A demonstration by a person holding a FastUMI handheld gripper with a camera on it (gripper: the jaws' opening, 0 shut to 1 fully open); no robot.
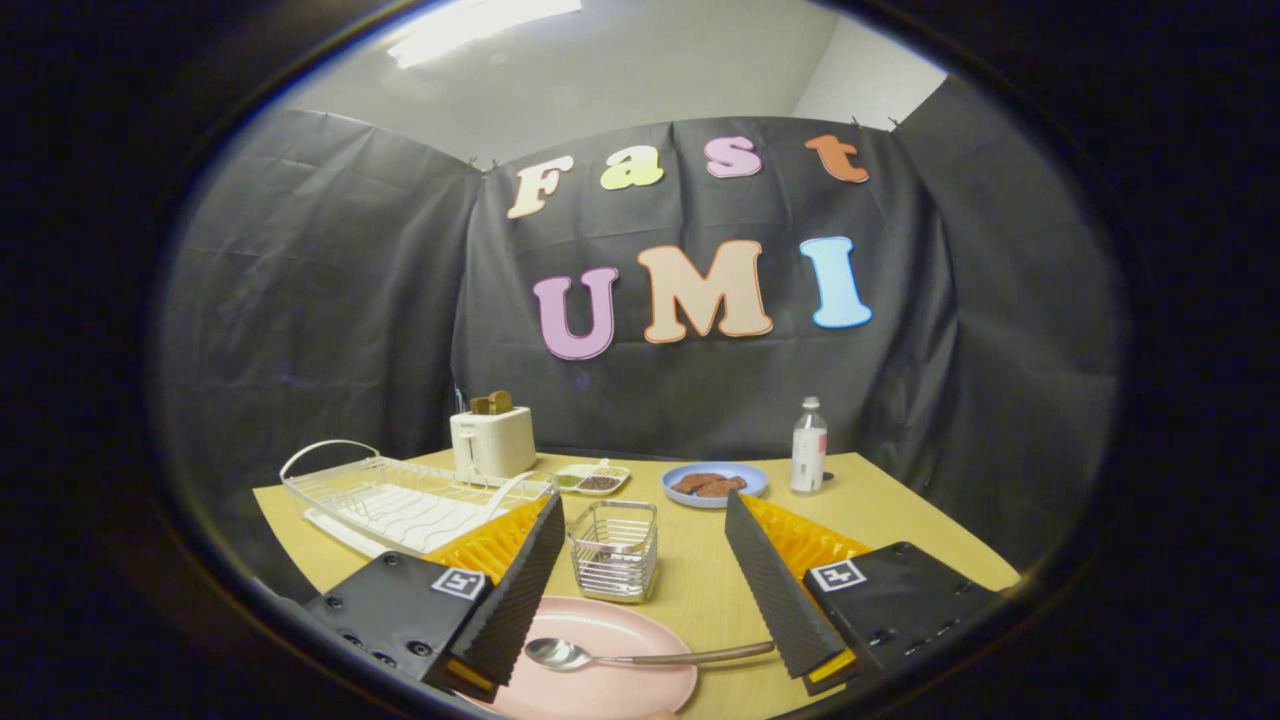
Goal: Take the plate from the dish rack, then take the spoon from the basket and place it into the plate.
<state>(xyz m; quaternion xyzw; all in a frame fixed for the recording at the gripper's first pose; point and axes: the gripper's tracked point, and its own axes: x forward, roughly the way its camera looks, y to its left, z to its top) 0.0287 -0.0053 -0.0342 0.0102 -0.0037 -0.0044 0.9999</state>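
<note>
A pink plate lies on the wooden table close under my fingers. A metal spoon with a brown handle rests across the plate, bowl toward the left finger, handle reaching the right finger. My gripper is open, its fingers spread wide on either side of the plate and spoon, holding nothing. Just beyond the plate, between the fingers, stands a wire basket. The white dish rack sits beyond the left finger, with no plate in it.
A white toaster with toast stands behind the rack. Beside it lie a small divided dish, a blue plate of food and a clear bottle. The table ends near the black cloth wall.
</note>
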